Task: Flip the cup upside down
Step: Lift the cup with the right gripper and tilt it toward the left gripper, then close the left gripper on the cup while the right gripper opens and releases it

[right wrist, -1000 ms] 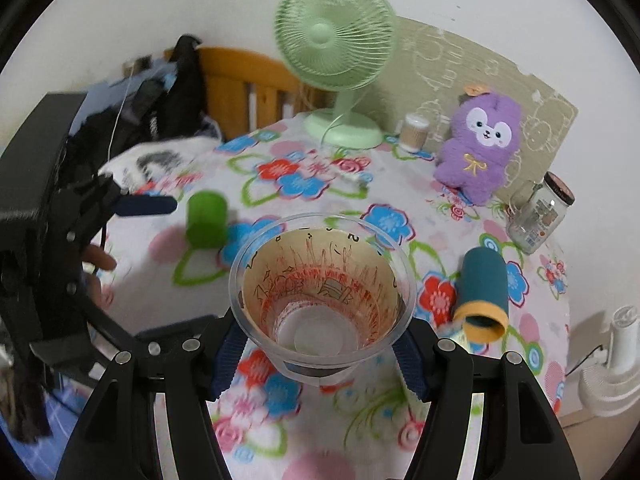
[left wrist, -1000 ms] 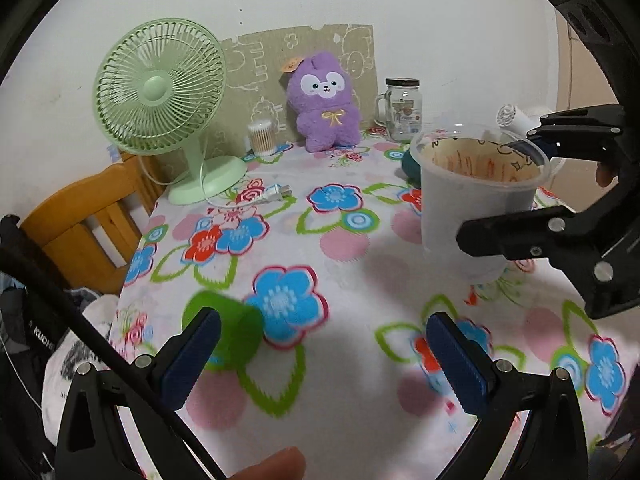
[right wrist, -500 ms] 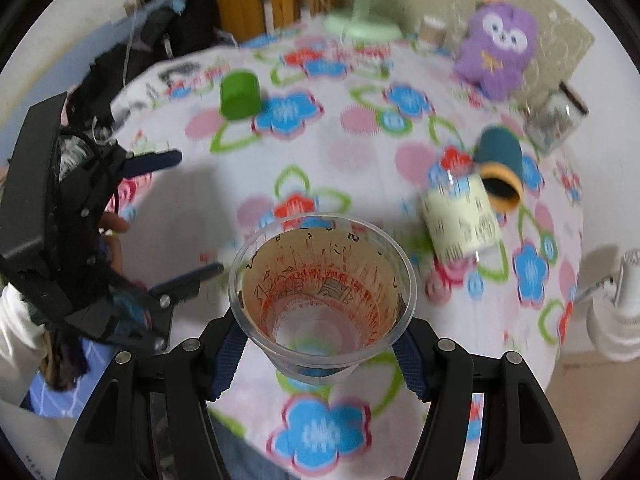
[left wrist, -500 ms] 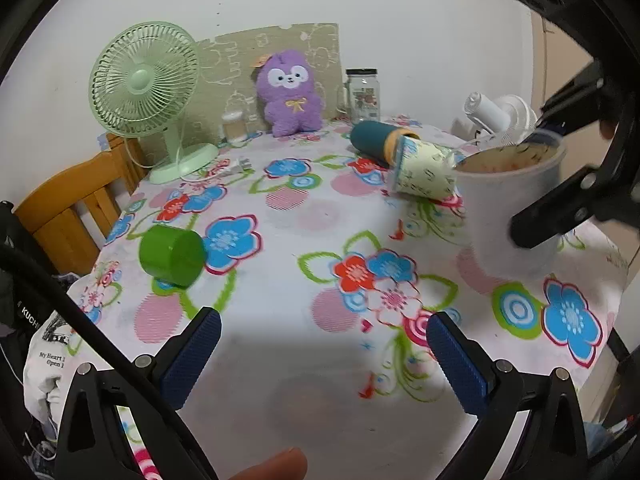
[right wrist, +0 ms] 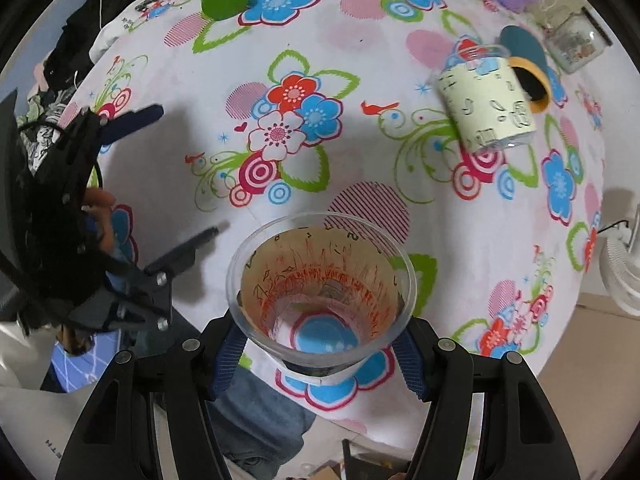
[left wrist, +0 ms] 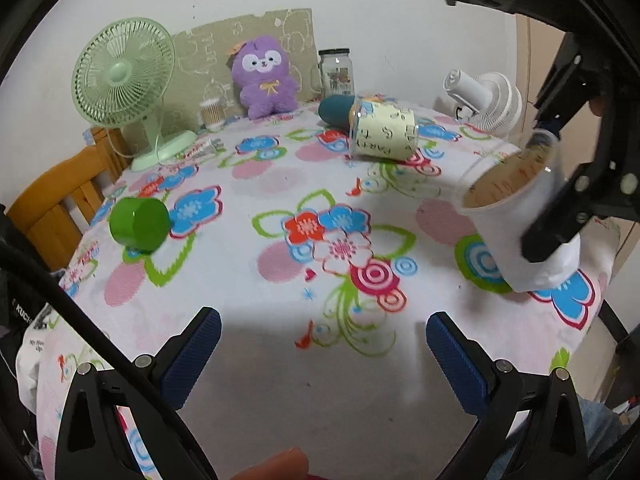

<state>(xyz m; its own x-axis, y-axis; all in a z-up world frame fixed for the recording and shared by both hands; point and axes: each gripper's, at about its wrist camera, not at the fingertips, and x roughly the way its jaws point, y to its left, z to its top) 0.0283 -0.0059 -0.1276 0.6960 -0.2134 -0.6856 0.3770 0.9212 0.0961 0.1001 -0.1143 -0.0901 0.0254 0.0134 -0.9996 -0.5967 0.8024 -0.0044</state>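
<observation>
The right gripper (right wrist: pixel 320 350) clamps the clear cup (right wrist: pixel 320 288), tilted above the table's (right wrist: pixel 360 12) near edge, its base hidden. The left gripper (left wrist: pixel 322 344) gapes empty. A lying cup (left wrist: pixel 384 134) reads "PARTY", partly blurred.

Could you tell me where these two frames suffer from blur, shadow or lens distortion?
Left wrist view: the clear cup and right gripper are motion-smeared; fisheye bows the table edge. Right wrist view: the cup is sharp, the left gripper throws a dark shadow on the cloth, and the corners vignette to black.
</observation>
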